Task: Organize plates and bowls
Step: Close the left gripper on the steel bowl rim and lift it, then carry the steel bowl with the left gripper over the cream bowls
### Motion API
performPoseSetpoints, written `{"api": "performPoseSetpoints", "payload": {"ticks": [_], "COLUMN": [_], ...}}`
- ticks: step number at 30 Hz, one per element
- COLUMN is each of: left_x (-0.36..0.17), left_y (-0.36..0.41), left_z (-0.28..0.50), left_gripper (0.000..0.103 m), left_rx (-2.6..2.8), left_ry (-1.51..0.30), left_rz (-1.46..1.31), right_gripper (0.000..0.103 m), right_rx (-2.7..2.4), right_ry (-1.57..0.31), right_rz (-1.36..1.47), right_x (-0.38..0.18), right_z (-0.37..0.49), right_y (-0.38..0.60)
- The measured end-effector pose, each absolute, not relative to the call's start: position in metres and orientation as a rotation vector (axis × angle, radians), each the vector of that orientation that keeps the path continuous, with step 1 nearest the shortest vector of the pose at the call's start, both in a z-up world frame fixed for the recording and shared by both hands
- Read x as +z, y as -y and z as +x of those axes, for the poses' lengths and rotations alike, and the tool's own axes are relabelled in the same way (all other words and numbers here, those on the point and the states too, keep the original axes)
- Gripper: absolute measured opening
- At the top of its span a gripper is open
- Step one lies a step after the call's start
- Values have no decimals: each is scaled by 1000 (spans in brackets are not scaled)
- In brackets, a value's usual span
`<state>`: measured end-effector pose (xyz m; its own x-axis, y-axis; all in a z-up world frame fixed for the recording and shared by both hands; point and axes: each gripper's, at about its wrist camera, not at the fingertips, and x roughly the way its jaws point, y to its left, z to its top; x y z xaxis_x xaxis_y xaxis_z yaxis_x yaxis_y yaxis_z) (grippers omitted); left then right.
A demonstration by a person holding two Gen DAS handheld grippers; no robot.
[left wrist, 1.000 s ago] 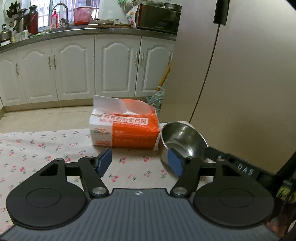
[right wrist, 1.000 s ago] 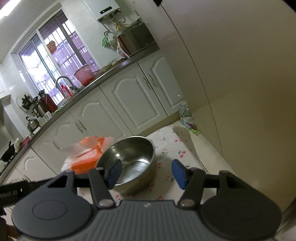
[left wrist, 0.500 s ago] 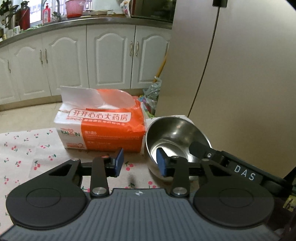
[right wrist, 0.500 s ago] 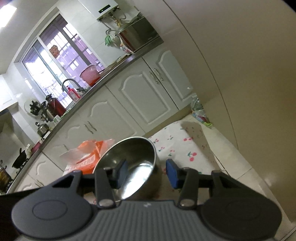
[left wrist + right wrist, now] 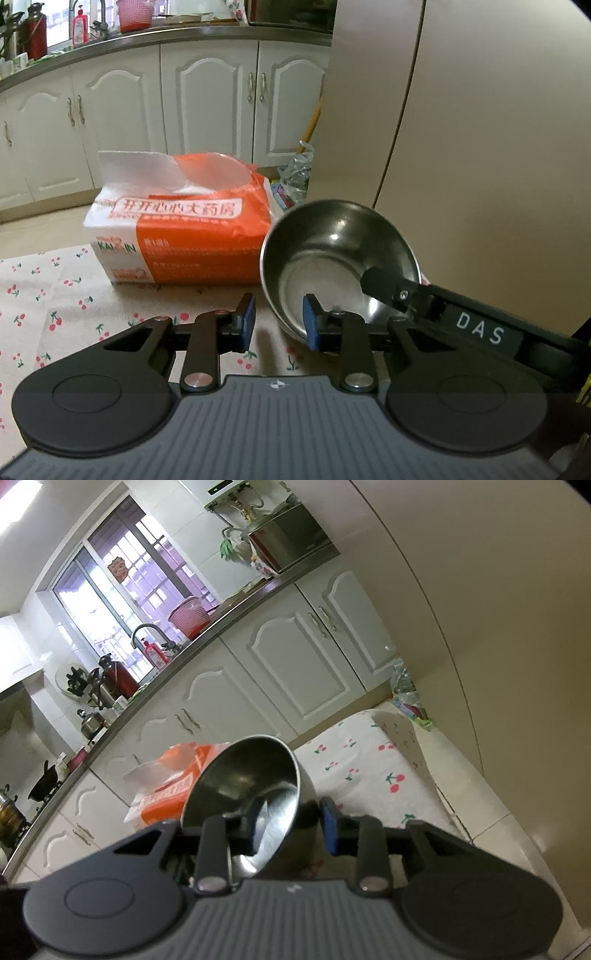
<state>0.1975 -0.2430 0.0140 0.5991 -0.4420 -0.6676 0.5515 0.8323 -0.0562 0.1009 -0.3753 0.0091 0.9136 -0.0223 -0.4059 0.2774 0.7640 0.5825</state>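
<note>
A steel bowl (image 5: 332, 254) stands tilted on the cherry-print tablecloth (image 5: 55, 295), beside an orange tissue pack. My right gripper (image 5: 291, 823) is closing on the bowl (image 5: 243, 775) and grips its near wall, one finger inside and the blue pad outside. In the left wrist view that inner finger (image 5: 384, 284) reaches in from the right. My left gripper (image 5: 277, 323) sits low at the bowl's near-left rim, its jaws closing. The rim lies between its blue pads, and cloth still shows between the left pad and the bowl.
The orange and white tissue pack (image 5: 177, 240) lies just left of the bowl. A tall beige fridge door (image 5: 480, 147) rises close behind and to the right. White cabinets (image 5: 207, 103) run along the back. The table's far corner (image 5: 402, 738) drops to the tiled floor.
The right gripper's jaws narrowed onto the bowl's wall and the bowl tipped up. The left gripper came down and closer to the bowl while its jaws narrowed.
</note>
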Motion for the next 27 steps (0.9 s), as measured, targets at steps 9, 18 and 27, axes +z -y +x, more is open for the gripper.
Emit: {"api": "performPoseSetpoints", "payload": {"ticks": [9, 18, 27], "left_x": [12, 24, 46], "left_y": [236, 216, 178], "left_z": [193, 181, 156], "left_gripper": [31, 31, 31], "left_rx": [-583, -598, -626], "left_ry": [-733, -738, -705], "left_rz": [157, 137, 132], "right_gripper": [23, 23, 23], "right_rx": [-139, -120, -86], "right_ry": [-398, -390, -378], "right_rz": [724, 772, 820], "right_x": [7, 12, 24], "right_z": [96, 79, 60], "right_y": [373, 362, 345]}}
